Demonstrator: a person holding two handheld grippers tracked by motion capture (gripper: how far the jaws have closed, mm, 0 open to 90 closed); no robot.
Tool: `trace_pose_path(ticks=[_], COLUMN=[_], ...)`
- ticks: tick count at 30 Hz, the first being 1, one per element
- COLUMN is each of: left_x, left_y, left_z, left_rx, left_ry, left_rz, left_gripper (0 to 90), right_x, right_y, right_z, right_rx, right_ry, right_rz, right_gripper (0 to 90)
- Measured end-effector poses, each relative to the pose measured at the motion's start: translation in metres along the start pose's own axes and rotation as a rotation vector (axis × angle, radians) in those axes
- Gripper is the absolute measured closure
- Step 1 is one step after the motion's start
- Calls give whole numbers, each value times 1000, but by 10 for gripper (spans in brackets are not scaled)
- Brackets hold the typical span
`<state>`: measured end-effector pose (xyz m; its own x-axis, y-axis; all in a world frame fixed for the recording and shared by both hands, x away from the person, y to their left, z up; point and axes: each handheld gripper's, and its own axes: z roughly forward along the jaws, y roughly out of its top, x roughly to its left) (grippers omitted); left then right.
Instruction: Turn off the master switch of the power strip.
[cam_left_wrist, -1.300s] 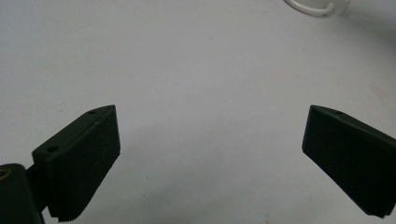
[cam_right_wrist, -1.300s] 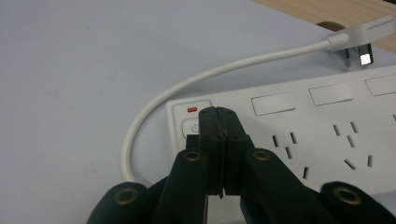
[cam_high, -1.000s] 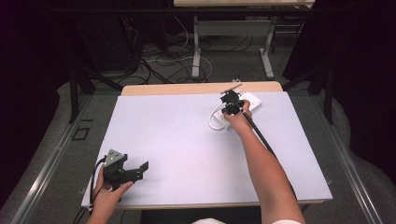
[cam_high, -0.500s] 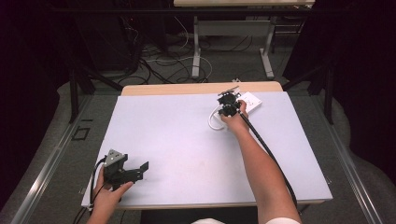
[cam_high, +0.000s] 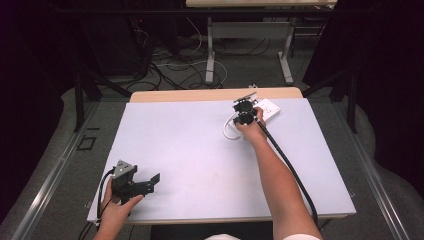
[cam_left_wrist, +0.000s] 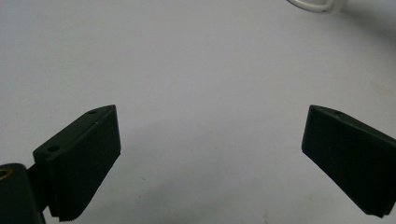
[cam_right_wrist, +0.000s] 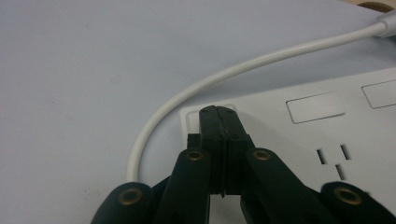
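Lab, bare test table (cam_high: 200, 150), floor cables (cam_high: 165, 65), dark surroundings

- High view: fixed above the near edge of the counter (cam_high: 200, 150), facing forward and down; whole top in frame, floor beyond at the upper edge.
- Left gripper view: low, close to the bare counter; white cable (cam_left_wrist: 313, 5) at upper right.
- Right gripper view: very near, over the power strip (cam_right_wrist: 303, 116).
- Shared: the cable and the counter top.

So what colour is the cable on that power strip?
White; the cable shows best in the right gripper view.
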<state>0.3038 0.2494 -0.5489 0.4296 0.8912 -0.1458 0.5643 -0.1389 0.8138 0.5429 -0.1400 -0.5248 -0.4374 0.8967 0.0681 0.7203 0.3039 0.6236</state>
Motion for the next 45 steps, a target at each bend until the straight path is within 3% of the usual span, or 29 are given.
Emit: trace_pose_path(ticks=[1,6,8,10,17,30,35,37,45], left_x=[0,0,1,1,0,0,-1,-1,0], left_y=[0,0,0,0,0,0,0,0,0], left_z=[0,0,1,1,1,2,2,2,2], left_rx=[-1,-4,-7,-2,-1,-1,-1,-2,7], left_ry=[0,0,1,2,1,1,1,0,2], left_rz=[0,-2,-1,-1,4,-1,-4,-5,-1], left_gripper=[45,45,45,45,46,46,46,47,47], right_x=[2,7,8,9,10,4,3,4,0], right_y=[1,3,3,3,5,8,8,8,7], right_z=[0,-1,-2,-2,-6,-15,-16,-17,-20], right_rx=[-4,-4,4,3,-30,-15,-26,-17,-6], right_ry=[-7,-55,-55,-60,-53,-48,-25,-45,-29], right_rz=[-30,-61,-41,-61,-58,-60,-53,-54,-37], right_gripper=[900,889,843,797,735,634,565,549,422])
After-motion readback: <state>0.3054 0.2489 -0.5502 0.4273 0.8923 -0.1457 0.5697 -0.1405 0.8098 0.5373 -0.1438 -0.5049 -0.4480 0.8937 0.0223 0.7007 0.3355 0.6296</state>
